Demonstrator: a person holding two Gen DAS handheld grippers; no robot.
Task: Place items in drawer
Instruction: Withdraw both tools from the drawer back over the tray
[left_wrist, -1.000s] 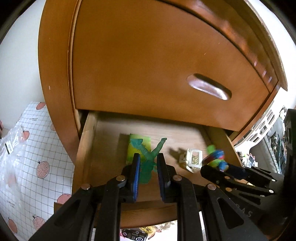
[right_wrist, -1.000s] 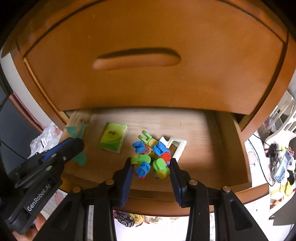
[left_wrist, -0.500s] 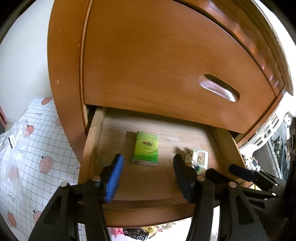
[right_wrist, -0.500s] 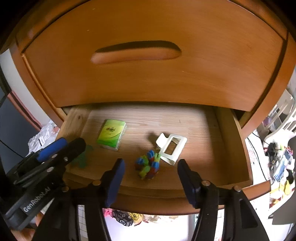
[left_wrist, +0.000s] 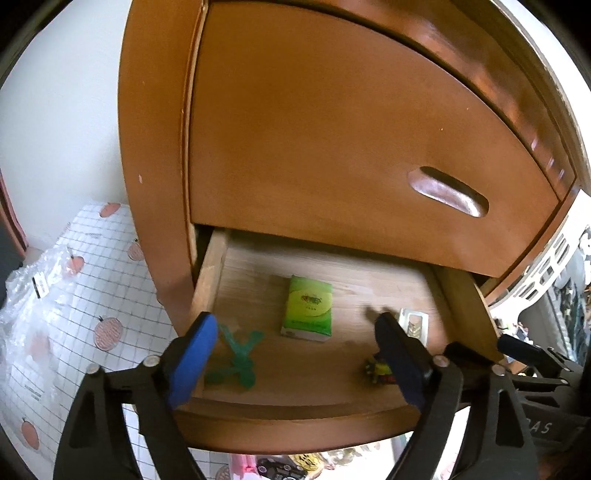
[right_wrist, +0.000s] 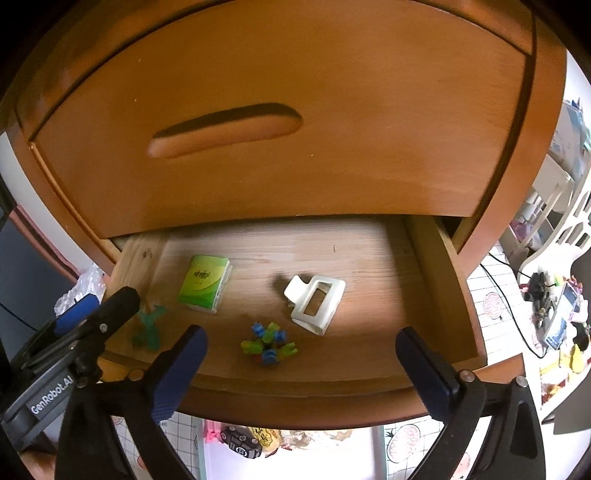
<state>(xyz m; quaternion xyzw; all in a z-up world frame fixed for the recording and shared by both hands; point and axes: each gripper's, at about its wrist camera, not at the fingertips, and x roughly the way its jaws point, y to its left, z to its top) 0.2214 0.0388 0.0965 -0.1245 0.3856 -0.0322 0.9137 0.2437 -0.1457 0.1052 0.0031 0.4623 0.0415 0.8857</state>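
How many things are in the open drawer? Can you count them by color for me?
Green: 2, the tissue pack and the see-through toy figure.
White: 1, the hair claw clip.
Many colors: 1, the clump of building pieces.
Total: 4 things in the drawer.

A closed upper drawer front (right_wrist: 280, 110) with a recessed handle (right_wrist: 225, 127); a white gridded mat (left_wrist: 74, 314) with orange prints, perhaps fruit
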